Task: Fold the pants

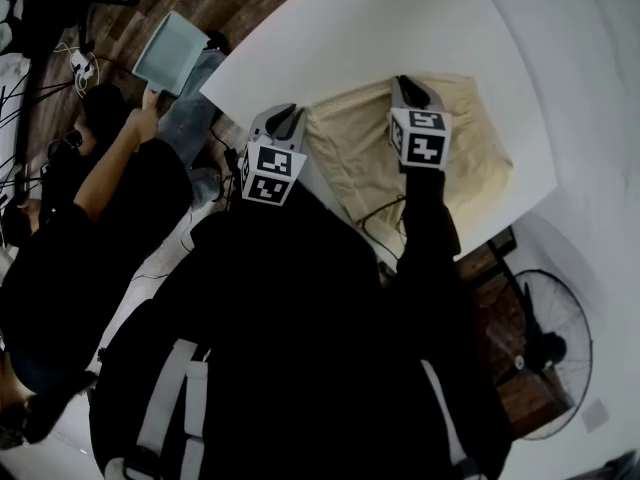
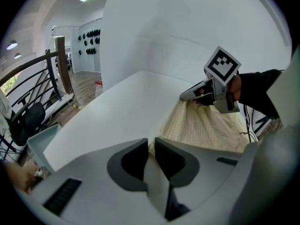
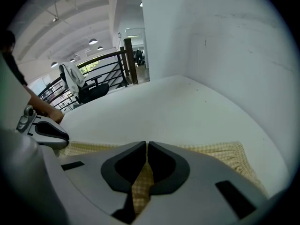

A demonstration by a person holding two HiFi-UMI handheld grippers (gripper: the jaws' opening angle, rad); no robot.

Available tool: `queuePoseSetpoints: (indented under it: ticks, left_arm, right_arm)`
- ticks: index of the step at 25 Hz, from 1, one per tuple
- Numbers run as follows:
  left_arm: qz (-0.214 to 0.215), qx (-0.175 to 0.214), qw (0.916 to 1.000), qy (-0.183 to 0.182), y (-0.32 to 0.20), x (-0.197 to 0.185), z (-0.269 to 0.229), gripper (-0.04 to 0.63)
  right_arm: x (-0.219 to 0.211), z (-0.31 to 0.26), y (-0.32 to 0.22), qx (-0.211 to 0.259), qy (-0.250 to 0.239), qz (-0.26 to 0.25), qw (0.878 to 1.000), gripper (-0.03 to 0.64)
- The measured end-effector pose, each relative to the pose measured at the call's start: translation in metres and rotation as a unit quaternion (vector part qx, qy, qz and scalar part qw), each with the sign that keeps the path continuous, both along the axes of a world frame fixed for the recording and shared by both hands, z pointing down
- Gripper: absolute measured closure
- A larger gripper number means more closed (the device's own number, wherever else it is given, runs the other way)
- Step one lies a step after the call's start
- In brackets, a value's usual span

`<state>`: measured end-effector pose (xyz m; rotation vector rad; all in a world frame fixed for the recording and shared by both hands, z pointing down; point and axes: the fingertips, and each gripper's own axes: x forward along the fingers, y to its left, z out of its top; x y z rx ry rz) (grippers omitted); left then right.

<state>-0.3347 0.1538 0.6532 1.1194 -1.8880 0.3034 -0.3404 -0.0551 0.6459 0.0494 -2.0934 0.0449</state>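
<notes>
Cream checked pants [image 1: 470,168] lie spread on the white table [image 1: 380,28], near its front edge. My left gripper [image 1: 285,118] is down at the pants' left corner. In the left gripper view its jaws [image 2: 151,143] stand slightly apart, with the cloth's edge [image 2: 206,125] at their tips. My right gripper [image 1: 408,86] rests on the far edge of the pants. It is shut on a fold of the checked cloth [image 3: 140,186], which shows between its jaws [image 3: 146,146]. Each gripper view shows the other gripper [image 2: 199,93] [image 3: 47,132] low on the cloth.
A seated person at the left holds a pale tablet [image 1: 170,53]. A black cable [image 1: 385,213] hangs by the table's near edge. A floor fan [image 1: 545,353] stands at the lower right. A white wall [image 3: 225,41] runs close behind the table, with a railing [image 3: 103,62] beyond.
</notes>
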Motion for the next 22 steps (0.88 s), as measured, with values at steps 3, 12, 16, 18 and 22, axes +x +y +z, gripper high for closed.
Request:
queuePoseSetpoints:
  ticks: [3, 12, 16, 18, 22]
  left_arm:
    - [-0.001, 0.007, 0.9999, 0.015, 0.000, 0.001, -0.001, 0.572]
    - [0.001, 0.026, 0.9995, 0.021, 0.000, 0.005, -0.019, 0.575]
    - [0.003, 0.037, 0.9992, 0.014, -0.003, 0.011, -0.040, 0.575]
    - [0.007, 0.045, 0.9989, 0.006, -0.007, 0.015, -0.054, 0.575]
    - [0.021, 0.061, 0.9979, -0.009, -0.015, 0.024, -0.074, 0.575]
  right_arm:
    - [-0.001, 0.000, 0.003, -0.002, -0.002, 0.000, 1.000, 0.606]
    - [-0.002, -0.007, 0.003, -0.006, -0.031, 0.014, 0.999, 0.609]
    - [0.002, -0.024, -0.001, -0.016, -0.053, 0.028, 0.998, 0.609]
    - [0.005, -0.037, -0.004, -0.019, -0.068, 0.034, 0.997, 0.609]
    - [0.011, -0.054, -0.011, -0.024, -0.097, 0.047, 0.994, 0.609]
